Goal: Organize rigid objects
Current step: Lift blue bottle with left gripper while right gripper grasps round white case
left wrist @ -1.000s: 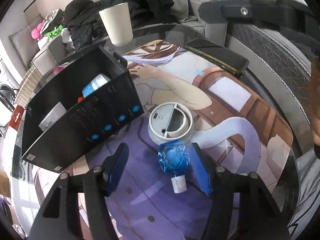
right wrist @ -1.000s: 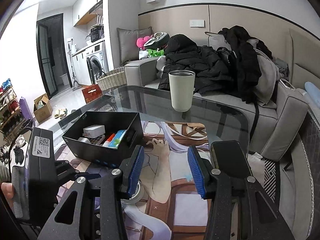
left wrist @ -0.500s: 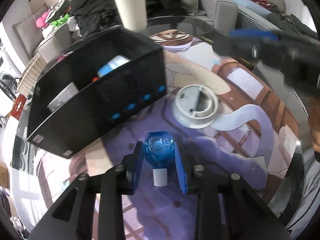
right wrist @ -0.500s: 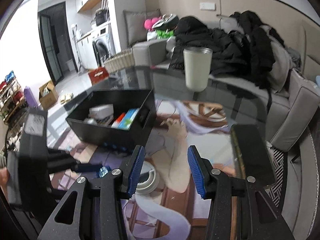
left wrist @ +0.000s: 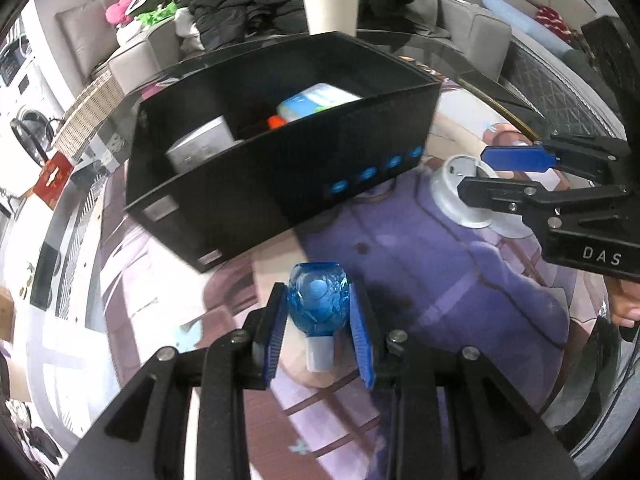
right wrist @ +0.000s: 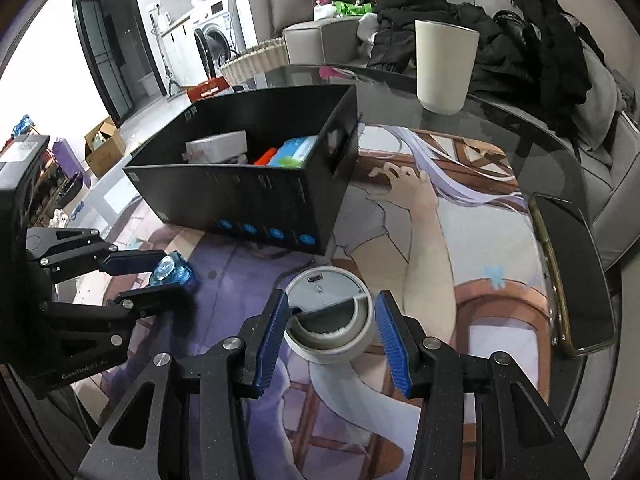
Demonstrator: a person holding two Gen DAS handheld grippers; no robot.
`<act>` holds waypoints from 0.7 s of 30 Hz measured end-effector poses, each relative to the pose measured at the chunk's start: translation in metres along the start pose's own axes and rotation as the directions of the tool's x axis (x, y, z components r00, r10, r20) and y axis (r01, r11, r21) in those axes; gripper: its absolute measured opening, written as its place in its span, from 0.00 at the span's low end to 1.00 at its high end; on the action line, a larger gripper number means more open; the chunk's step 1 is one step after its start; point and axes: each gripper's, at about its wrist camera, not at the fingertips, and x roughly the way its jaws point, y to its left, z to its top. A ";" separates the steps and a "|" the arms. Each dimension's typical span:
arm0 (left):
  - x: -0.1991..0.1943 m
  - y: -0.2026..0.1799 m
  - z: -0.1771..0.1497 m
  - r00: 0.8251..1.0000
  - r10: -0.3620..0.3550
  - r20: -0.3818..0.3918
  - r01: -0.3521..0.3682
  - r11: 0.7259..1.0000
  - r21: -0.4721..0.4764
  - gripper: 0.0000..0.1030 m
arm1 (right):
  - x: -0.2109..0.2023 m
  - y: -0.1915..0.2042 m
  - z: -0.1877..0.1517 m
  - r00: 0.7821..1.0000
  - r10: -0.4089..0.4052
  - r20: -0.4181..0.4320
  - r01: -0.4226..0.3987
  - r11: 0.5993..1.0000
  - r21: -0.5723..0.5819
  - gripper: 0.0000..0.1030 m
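Note:
My left gripper is shut on a small blue faceted bottle with a white cap, held just above the printed mat in front of the black box. The bottle also shows in the right wrist view. The black box holds a white box, a light blue pack and an orange-red item. My right gripper is open with its blue pads either side of a white round lid lying on the mat; the pads stand slightly apart from it.
A cream cup stands on the glass table behind the box. A dark phone lies at the table's right edge. A sofa piled with dark clothes sits beyond the table.
My left gripper has lifted the blue bottle and carried it toward the black box's front. My right gripper has come down and forward, with its pads now around the white lid.

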 end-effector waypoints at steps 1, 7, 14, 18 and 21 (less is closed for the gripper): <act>-0.001 0.003 -0.001 1.000 0.000 -0.002 0.000 1.000 -0.008 0.29 | 0.002 0.000 0.001 1.000 -0.003 0.000 0.003 1.000 -0.001 0.45; -0.003 0.017 -0.007 1.000 0.006 -0.011 -0.007 0.999 -0.038 0.29 | 0.009 0.019 0.007 1.000 0.017 -0.016 -0.018 0.999 -0.036 0.46; -0.005 0.026 -0.012 1.000 0.018 -0.022 -0.019 0.999 -0.048 0.35 | 0.015 0.035 0.011 0.999 0.037 -0.038 -0.039 0.997 -0.063 0.48; -0.005 0.030 -0.014 0.999 0.023 -0.024 -0.024 0.998 -0.058 0.45 | 0.018 0.042 0.014 0.998 0.043 -0.047 -0.047 0.996 -0.074 0.48; -0.004 0.033 -0.014 1.000 0.015 -0.024 -0.016 0.998 -0.063 0.45 | 0.019 0.047 0.015 0.997 0.057 -0.059 -0.062 0.995 -0.085 0.49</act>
